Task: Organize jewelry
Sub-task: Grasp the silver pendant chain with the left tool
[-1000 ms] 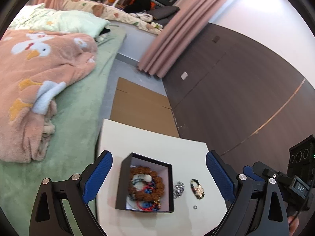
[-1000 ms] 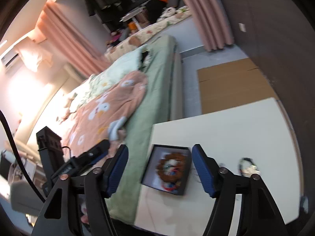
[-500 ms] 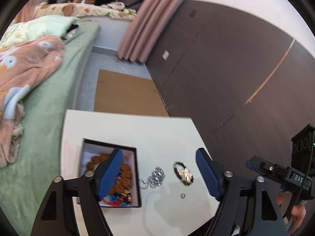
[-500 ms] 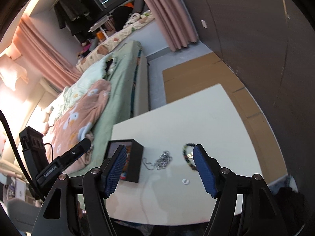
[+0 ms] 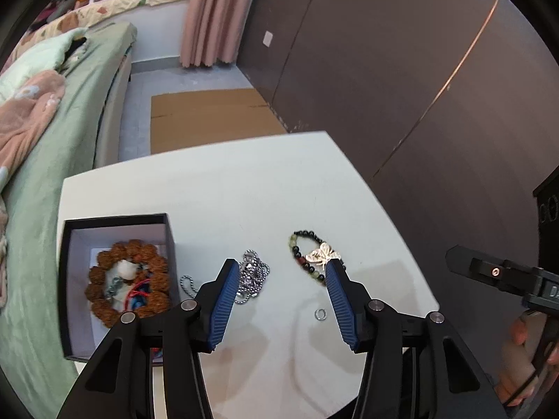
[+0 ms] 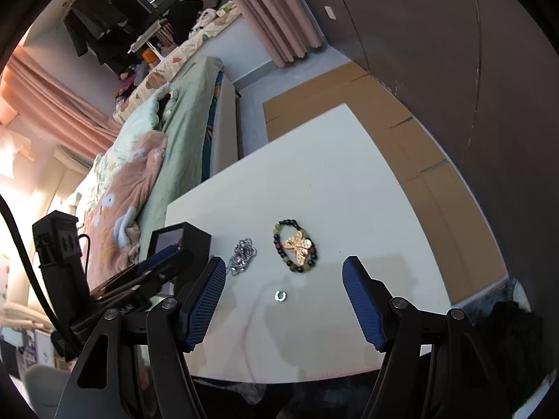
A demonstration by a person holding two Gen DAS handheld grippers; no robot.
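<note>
A black jewelry box (image 5: 71,272) sits at the left of the white table (image 5: 227,188) and holds a brown bead bracelet (image 5: 153,265) with other pieces. On the table lie a silver chain (image 5: 253,274), a dark bead bracelet with a gold butterfly (image 5: 316,256) and a small silver ring (image 5: 320,314). My left gripper (image 5: 281,272) is open above the chain and ring. My right gripper (image 6: 283,272) is open above the ring (image 6: 280,295), with the butterfly bracelet (image 6: 297,246), chain (image 6: 241,256) and box (image 6: 188,237) beyond.
A bed with green sheet and pink blanket (image 5: 31,111) runs along the table's left side. Flat cardboard (image 5: 209,115) lies on the floor beyond the table. A dark wall (image 5: 401,70) stands to the right. The left gripper's body (image 6: 139,279) crosses the right view.
Both grippers have swung from over the box to the right, over the loose jewelry, and moved closer to the table. Both stay open.
</note>
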